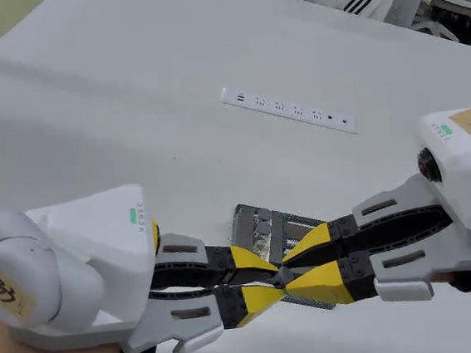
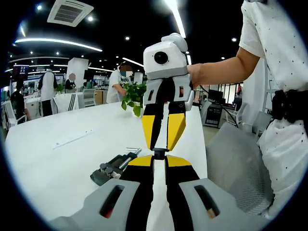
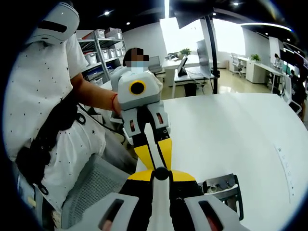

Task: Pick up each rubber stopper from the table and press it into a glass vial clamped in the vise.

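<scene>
Stopper (image 3: 161,173), or what looks like one, is a small dark round piece at the spot where all four yellow fingertips meet, held above the white table (image 1: 129,112). The left gripper (image 1: 277,278) reaches in from 8 o'clock in the head view and the right gripper (image 1: 291,273) from 3 o'clock, so the two stand nose to nose. Both claws are narrow, their tips drawn close about the dark piece. I cannot tell which claw bears it, or whether both do. The vise (image 1: 300,225) lies on the table just past the tips, toward 12 o'clock. Two grey round tops (image 1: 263,216) stand at its 10 o'clock end. A white power strip (image 1: 287,110) lies farther off toward 12 o'clock.
</scene>
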The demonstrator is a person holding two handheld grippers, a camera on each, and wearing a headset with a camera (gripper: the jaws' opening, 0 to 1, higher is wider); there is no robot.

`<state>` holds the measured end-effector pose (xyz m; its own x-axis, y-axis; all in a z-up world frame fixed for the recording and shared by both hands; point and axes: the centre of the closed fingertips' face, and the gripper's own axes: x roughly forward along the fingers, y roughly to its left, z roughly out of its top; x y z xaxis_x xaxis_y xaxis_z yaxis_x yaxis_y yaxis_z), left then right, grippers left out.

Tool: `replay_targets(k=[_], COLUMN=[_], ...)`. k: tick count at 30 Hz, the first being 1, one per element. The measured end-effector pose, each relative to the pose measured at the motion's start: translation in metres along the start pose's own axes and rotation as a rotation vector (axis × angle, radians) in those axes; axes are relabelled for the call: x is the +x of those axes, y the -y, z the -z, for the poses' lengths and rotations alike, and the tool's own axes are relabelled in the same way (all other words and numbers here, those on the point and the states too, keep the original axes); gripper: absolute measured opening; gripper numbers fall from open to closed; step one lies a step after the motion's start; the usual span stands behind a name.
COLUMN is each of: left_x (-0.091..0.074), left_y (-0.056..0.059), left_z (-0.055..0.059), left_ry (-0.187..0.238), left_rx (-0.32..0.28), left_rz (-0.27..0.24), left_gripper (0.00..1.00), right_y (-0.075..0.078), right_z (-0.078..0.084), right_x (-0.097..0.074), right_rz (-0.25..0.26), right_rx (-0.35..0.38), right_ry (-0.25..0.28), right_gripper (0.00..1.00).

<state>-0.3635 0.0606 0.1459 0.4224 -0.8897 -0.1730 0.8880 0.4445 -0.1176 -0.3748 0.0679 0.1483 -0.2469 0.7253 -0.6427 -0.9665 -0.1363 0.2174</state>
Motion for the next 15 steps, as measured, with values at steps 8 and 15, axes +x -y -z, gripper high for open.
replay_targets(k=[8,15], left_x=[-0.0008,-0.0007], left_y=[-0.0002,0.0], left_z=[-0.0008,0.0007], left_ry=[0.006,-0.007], left_rx=[-0.009,-0.005], left_rz=[0.002,0.011], left_gripper=[0.05,0.05], right_y=[0.0002,0.0003], right_z=[-0.0001,0.0003], right_x=[0.0002,0.0016], right_rz=[0.0,0.0], right_rx=[-0.008,-0.02], right_ry=[-0.007,-0.016], right_gripper=[0.08,0.07])
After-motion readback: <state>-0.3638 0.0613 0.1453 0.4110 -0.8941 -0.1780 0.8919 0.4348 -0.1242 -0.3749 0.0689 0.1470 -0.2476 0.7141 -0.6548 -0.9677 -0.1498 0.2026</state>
